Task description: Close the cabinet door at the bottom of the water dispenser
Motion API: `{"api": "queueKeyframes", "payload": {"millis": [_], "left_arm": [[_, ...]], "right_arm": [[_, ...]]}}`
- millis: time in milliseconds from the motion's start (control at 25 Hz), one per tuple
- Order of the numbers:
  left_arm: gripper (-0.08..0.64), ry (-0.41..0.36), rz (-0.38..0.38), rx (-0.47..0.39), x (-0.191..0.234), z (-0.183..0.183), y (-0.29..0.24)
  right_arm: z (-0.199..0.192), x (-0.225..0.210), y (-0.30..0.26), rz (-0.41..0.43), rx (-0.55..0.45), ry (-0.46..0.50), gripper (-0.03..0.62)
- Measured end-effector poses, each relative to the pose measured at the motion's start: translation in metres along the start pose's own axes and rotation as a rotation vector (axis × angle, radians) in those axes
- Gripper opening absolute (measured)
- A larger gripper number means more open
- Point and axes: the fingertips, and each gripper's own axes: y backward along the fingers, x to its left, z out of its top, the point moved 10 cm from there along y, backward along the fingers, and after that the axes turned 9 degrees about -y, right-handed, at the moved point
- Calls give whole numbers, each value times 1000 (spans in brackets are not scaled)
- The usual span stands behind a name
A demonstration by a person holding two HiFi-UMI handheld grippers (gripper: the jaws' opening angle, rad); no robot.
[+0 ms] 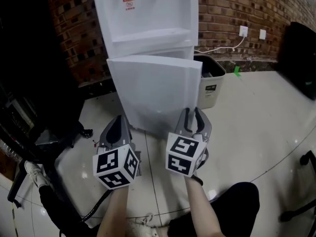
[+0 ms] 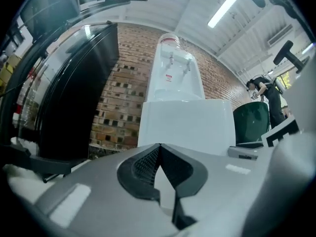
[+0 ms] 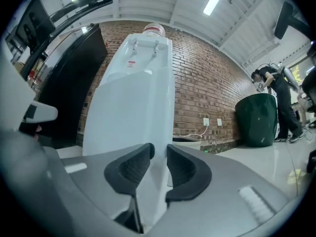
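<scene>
The white water dispenser point(image 1: 148, 14) stands against the brick wall. Its bottom cabinet door point(image 1: 153, 90) is swung out toward me. My right gripper point(image 1: 192, 113) is at the door's free edge, low down. In the right gripper view the door's point(image 3: 128, 117) thin edge runs between the jaws of the right gripper point(image 3: 159, 149), and both dark pads lie against it. My left gripper point(image 1: 118, 121) hovers left of the door's lower part, apart from it. Seen from the left gripper view, the left gripper point(image 2: 159, 146) has its tips together with nothing held, facing the door's point(image 2: 187, 125) flat front.
A white waste bin point(image 1: 211, 83) stands right beside the dispenser, behind the open door. A wall socket point(image 1: 243, 31) feeds a cable along the brick wall. Dark furniture point(image 1: 29, 58) fills the left side. A chair base point(image 1: 303, 181) sits at the right. A person point(image 3: 276, 88) stands far off.
</scene>
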Motion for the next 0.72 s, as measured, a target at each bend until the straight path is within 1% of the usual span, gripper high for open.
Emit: {"api": "queueKeyframes", "payload": {"millis": [160, 280, 320, 360, 400, 520, 600, 720], "left_arm": [[15, -40, -3, -27, 1, 2, -27], [15, -66, -12, -36, 2, 2, -47], [15, -83, -15, -36, 3, 2, -53], [15, -98, -17, -35, 3, 1, -58], [15, -106, -18, -35, 4, 0, -63], [15, -87, -9, -36, 5, -3, -76], [15, -73, -8, -34, 3, -7, -84], [15, -81, -20, -22, -3, -14, -91]], "right_arm": [[1, -13, -35, -32, -17, 19, 84], [2, -22, -60, -59, -37, 83, 78], [2, -24, -66, -63, -49, 117, 52], [2, -25, -72, -62, -61, 152, 0], [1, -24, -77, -55, -69, 182, 0], [0, -21, -93, -34, -77, 226, 0], [0, -21, -103, -31, -79, 231, 0], [0, -22, -116, -30, -78, 233, 0]]}}
